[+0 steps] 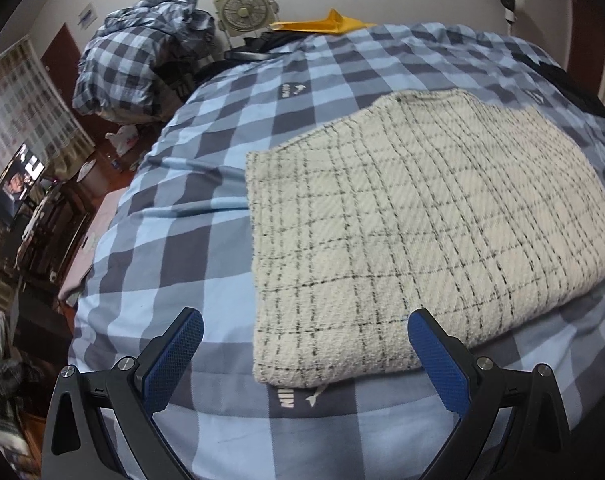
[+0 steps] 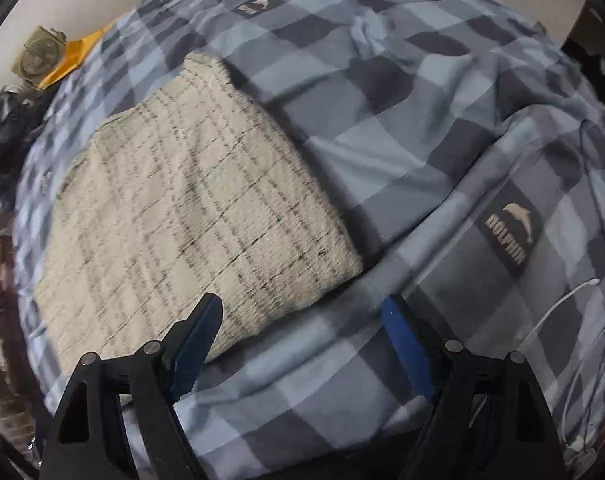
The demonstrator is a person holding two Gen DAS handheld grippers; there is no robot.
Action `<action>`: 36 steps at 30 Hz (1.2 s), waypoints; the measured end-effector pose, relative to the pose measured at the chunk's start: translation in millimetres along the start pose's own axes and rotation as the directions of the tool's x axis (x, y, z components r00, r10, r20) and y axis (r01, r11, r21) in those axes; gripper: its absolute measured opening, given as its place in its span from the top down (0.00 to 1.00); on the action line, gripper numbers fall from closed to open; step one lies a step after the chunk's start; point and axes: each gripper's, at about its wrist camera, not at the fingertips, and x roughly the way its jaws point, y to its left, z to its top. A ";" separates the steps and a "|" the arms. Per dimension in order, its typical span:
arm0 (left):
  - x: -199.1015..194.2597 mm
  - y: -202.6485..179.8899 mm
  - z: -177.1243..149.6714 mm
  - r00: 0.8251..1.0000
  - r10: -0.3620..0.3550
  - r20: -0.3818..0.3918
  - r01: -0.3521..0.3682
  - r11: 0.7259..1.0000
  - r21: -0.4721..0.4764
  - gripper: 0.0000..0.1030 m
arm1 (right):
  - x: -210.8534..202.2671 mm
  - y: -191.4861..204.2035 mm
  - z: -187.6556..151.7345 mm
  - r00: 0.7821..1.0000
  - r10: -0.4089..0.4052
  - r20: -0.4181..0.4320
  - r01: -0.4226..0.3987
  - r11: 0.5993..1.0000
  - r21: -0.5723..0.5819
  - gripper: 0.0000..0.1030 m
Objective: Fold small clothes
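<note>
Your cream checked garment (image 1: 422, 232) already lies as a flat, squared bundle on the blue checked bedspread (image 1: 206, 248), so the folding looks nearly or fully done. Your left gripper (image 1: 304, 338) and right gripper (image 2: 302, 320) both hang spread wide, gripping nothing, just at its near edge. Another fold, if wanted, remains.
</note>
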 end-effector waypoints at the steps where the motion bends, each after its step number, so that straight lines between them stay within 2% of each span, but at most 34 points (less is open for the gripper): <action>1: 1.4 -1.4 -0.3 1.000 -0.013 -0.009 0.013 1.000 0.003 0.00 | 1.2 4.9 -0.1 1.000 -0.009 -0.005 0.009 1.000 -0.017 0.22; 3: 4.8 -2.5 -1.0 0.998 -0.045 -0.037 0.045 0.999 0.000 0.00 | 5.6 12.6 -1.7 0.999 0.006 -0.034 -0.008 0.998 -0.063 0.22; 5: 12.9 -0.1 -1.8 0.988 -0.111 -0.103 0.108 0.994 -0.031 0.00 | 10.5 15.7 -3.1 0.998 0.008 -0.061 -0.013 0.997 -0.073 0.22; 6: 17.9 2.3 -3.1 0.979 -0.149 -0.139 0.142 0.988 -0.060 0.00 | 13.1 14.6 -4.5 0.997 0.009 -0.079 -0.015 0.998 -0.066 0.22; 9: 38.2 17.1 -9.5 0.927 -0.282 -0.246 0.234 0.950 -0.208 0.00 | 20.2 2.3 1.1 0.994 0.019 -0.110 -0.019 1.000 -0.006 0.22; 12: 59.5 38.5 -19.4 0.858 -0.421 -0.296 0.291 0.871 -0.395 0.01 | 22.7 -11.0 7.0 0.993 0.047 -0.112 -0.040 0.997 0.065 0.22; 13: 67.5 46.9 -23.7 0.829 -0.471 -0.301 0.302 0.831 -0.466 0.01 | 25.0 -11.8 7.0 0.990 0.063 -0.125 -0.054 0.996 0.069 0.22; 15: 84.0 64.1 -33.5 0.774 -0.566 -0.283 0.314 0.732 -0.605 0.05 | 31.6 -8.8 6.3 0.982 0.085 -0.169 -0.078 0.996 0.048 0.22; 18: 102.4 80.1 -44.0 0.735 -0.628 -0.257 0.295 0.637 -0.713 0.09 | 39.4 -4.1 6.1 0.974 0.103 -0.203 -0.099 0.995 0.028 0.22; 20: 111.4 84.0 -47.6 0.724 -0.639 -0.260 0.284 0.620 -0.732 0.19 | 47.6 -2.1 10.0 0.971 0.097 -0.218 -0.092 0.995 0.033 0.22; 22: 115.7 84.0 -50.0 0.707 -0.660 -0.254 0.297 0.603 -0.740 0.23 | 58.8 -3.9 12.7 0.962 0.108 -0.251 -0.097 0.994 0.053 0.22; 25: 108.9 81.2 -48.8 0.716 -0.657 -0.239 0.310 0.605 -0.734 0.35 | 72.3 -6.8 15.7 0.951 0.113 -0.289 -0.097 0.993 0.070 0.23; 26: 107.7 81.1 -46.9 0.718 -0.656 -0.232 0.319 0.607 -0.728 0.43 | 73.6 -8.3 16.4 0.952 0.109 -0.287 -0.092 0.993 0.071 0.26; 27: 105.2 81.7 -41.9 0.725 -0.650 -0.228 0.325 0.615 -0.719 0.48 | 73.3 -9.3 17.1 0.955 0.106 -0.278 -0.091 0.993 0.069 0.31; 28: 101.5 81.7 -39.6 0.735 -0.643 -0.216 0.335 0.621 -0.709 0.51 | 71.4 -9.6 17.8 0.958 0.101 -0.267 -0.087 0.994 0.063 0.44; 29: 100.2 83.3 -36.3 0.735 -0.646 -0.206 0.342 0.616 -0.709 0.57 | 67.6 -10.6 17.7 0.964 0.097 -0.247 -0.087 0.995 0.053 0.54; 31: 97.3 90.9 -32.3 0.738 -0.651 -0.178 0.353 0.596 -0.721 0.65 | 64.3 1.0 21.2 0.969 0.103 -0.224 -0.096 0.994 0.045 0.68; 32: 96.0 94.2 -31.0 0.744 -0.649 -0.163 0.353 0.587 -0.729 0.72 | 60.3 1.4 20.9 0.972 0.110 -0.205 -0.105 0.994 0.037 0.71; 33: 94.6 98.8 -30.4 0.750 -0.645 -0.147 0.354 0.579 -0.735 0.74 | 57.8 4.2 22.0 0.975 0.110 -0.194 -0.106 0.994 0.030 0.73; 36: 87.6 108.5 -30.6 0.749 -0.657 -0.090 0.382 0.538 -0.752 0.80 | 47.7 15.4 20.3 0.980 0.122 -0.155 -0.121 0.993 0.014 0.80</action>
